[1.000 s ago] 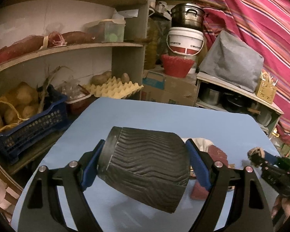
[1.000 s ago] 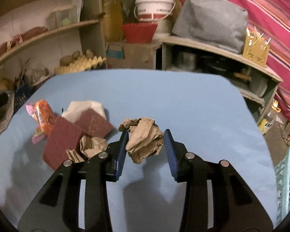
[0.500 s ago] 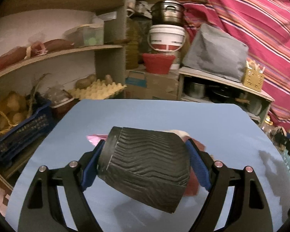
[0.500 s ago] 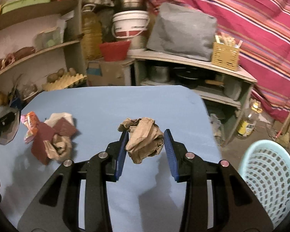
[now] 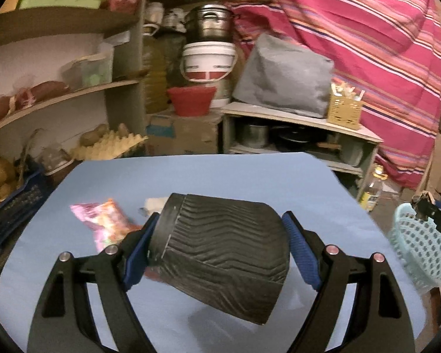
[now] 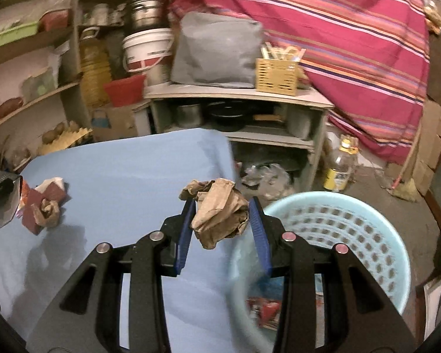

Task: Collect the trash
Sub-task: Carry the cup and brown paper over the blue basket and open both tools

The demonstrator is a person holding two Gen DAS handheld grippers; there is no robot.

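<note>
Showing: two hand-held grippers above a light blue table (image 5: 220,176) in a cluttered storeroom.
Left gripper (image 5: 220,244): clenched on a black ribbed paper cup (image 5: 220,250), held sideways above the table.
Right gripper (image 6: 222,220): clamped on a crumpled brown paper ball (image 6: 220,211), held at the table's right edge, just beside a pale blue perforated plastic basket (image 6: 352,235) on the floor.
Left on the table: a pink and orange snack wrapper (image 5: 103,223), dark red square pads (image 6: 44,203) and a smaller crumpled brown paper (image 6: 47,211), grouped at the left side.
</note>
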